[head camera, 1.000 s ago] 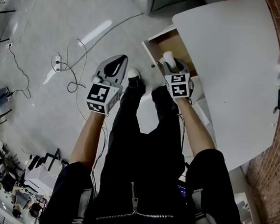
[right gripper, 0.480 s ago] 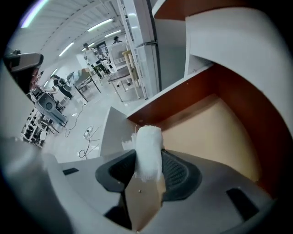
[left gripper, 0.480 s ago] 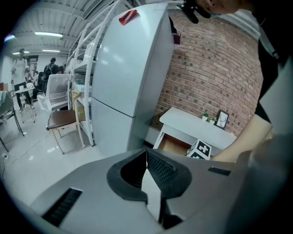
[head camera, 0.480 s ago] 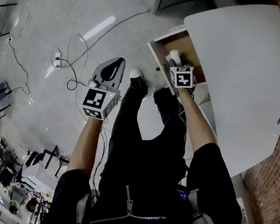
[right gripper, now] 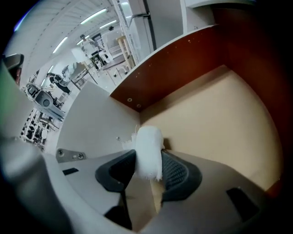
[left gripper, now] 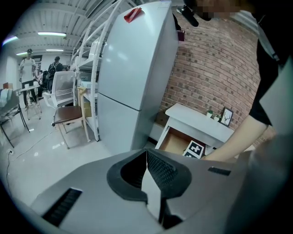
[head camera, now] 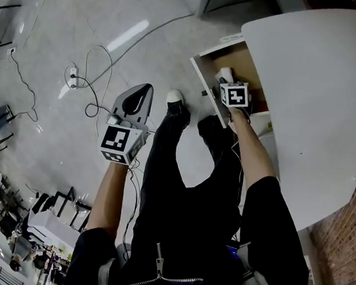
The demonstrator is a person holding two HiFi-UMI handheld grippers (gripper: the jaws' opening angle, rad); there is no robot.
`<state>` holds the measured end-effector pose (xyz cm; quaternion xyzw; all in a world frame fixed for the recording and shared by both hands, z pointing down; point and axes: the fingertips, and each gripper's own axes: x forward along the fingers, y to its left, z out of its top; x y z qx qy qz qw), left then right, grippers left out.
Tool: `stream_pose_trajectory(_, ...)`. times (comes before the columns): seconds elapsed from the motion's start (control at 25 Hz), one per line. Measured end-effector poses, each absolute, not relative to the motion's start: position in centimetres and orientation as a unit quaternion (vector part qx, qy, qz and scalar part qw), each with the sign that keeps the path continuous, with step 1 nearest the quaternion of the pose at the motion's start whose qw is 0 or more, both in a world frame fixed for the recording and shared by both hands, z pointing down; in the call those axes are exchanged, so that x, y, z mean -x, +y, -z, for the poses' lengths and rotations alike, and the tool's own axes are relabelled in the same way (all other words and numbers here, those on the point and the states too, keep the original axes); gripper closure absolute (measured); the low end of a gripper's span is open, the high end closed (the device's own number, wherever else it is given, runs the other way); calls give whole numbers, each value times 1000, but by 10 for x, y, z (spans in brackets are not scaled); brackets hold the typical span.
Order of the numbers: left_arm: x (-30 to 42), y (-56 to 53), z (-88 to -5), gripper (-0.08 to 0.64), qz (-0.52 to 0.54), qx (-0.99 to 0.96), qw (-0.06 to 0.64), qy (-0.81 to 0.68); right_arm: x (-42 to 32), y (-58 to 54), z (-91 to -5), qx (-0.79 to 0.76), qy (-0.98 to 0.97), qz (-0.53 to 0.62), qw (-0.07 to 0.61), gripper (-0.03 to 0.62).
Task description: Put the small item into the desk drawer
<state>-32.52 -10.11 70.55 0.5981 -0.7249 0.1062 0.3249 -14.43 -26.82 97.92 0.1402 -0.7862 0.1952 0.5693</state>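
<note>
Your right claw (right gripper: 149, 161) is clenched on the small white roll (right gripper: 147, 139), with both pads pressing its sides and its frayed top standing above them. The roll hangs inside the open drawer (right gripper: 215, 109), over the bare tan bottom and close to the corner where the pale panel meets the red-brown wall. Whether it touches the bottom yet, you cannot tell from here.

The step in hand looks like the release. Bring the claw down until the roll is close to the drawer bottom, so that it settles there and does not drop and roll. Move a little away from the corner first, as there is plenty of bare bottom toward the middle. Open the pads fully, since the roll looks soft and fibrous and its loose threads could cling to the ribbed rubber. Then lift straight up, clear of the drawer walls and the edge of the white surface (head camera: 308, 88) above.

Your left claw (left gripper: 147, 157) is closed on nothing and held out over the floor (head camera: 64, 27), well apart from the drawer. It has no part in this step, though it is free to push the drawer shut afterward.

By count: two claws, one roll, one open drawer, one white surface.
</note>
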Motion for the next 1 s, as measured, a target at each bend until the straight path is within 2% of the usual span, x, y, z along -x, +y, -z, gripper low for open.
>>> stream_pose_trajectory(0.32,326,-90,-714,538,-106,-586,334,-730,138,-270,-997,-148,-774,-216,577,399)
stream_pose_trajectory(0.56,314,-93,-704,538,-102,-594,332,-726,137,-261,-977,-143,-782,-215,567,390)
stream_pose_trajectory(0.72,311,-101,-687,538,-101,-603,324,-722,139,-262,-949,-158,-796,-215,543,508)
stream_pose_trajectory(0.8,312,-104,-674,538,-100,-608,320,-720,140,-259,-934,-160,-800,-227,532,515)
stream_pose_trajectory(0.92,312,-108,-655,538,-99,-615,313,-717,139,-253,-904,-167,-807,-231,516,574)
stream_pose_trajectory(1.0,311,-110,-643,538,-100,-620,308,-715,140,-247,-881,-166,-818,-225,503,584)
